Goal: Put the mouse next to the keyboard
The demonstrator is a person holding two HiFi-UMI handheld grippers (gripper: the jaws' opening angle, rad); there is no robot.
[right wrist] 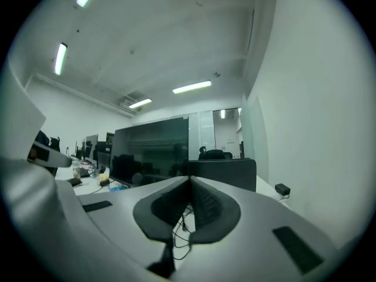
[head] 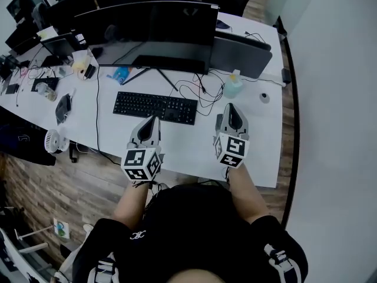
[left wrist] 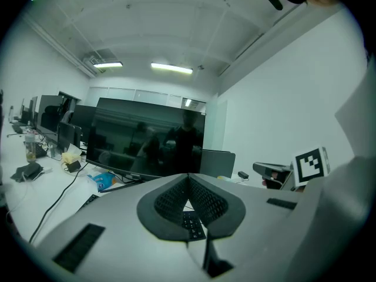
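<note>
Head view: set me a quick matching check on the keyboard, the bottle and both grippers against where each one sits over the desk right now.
Things:
1. keyboard
2. bottle
3. left gripper
4. right gripper

Places:
A. just on the near side of the bottle, jaws together, nothing between them
B. in front of the big monitor
C. just on the near side of the keyboard, jaws together, nothing between them
D. right of the keyboard, beside the loose cables

Pairs: 1-B, 2-D, 3-C, 4-A.
</note>
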